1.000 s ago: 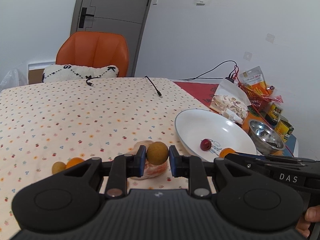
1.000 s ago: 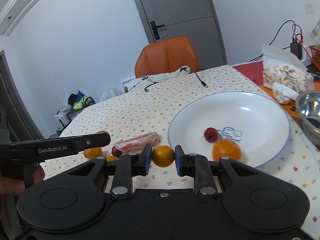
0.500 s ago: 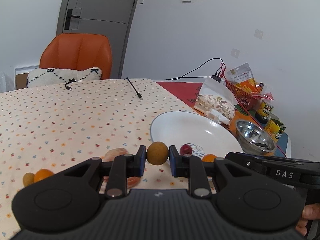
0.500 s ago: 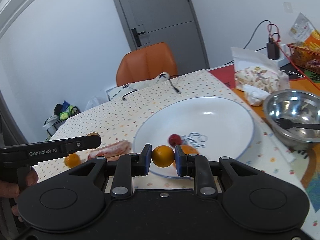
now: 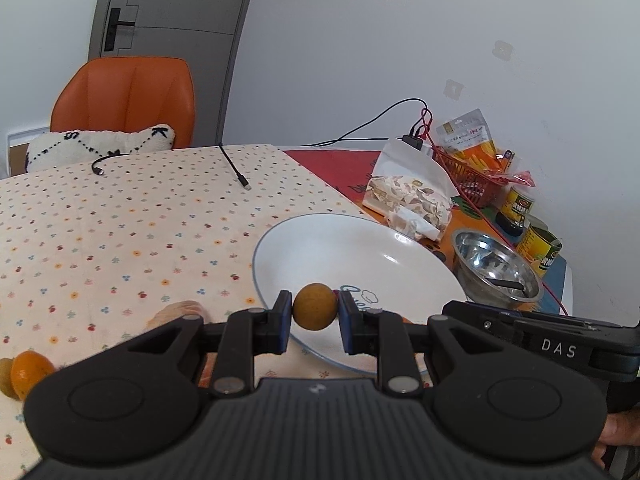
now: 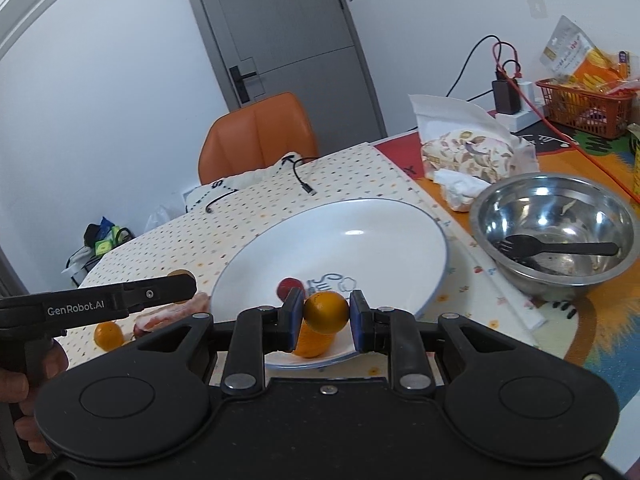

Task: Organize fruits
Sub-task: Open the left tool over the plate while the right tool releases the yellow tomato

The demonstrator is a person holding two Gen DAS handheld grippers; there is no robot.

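The left gripper's body (image 5: 314, 360) is hiding the white plate's (image 5: 360, 248) near rim. The held orange (image 6: 326, 311) is partly covering another orange (image 6: 312, 344).

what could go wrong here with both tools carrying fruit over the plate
1. The left tool pinches the round brownish-yellow fruit only at its sides, so it could slip and roll off the white blue-rimmed plate.
2. The right tool holds a small orange just above another orange near the plate's edge; dropping it there could knock one out.
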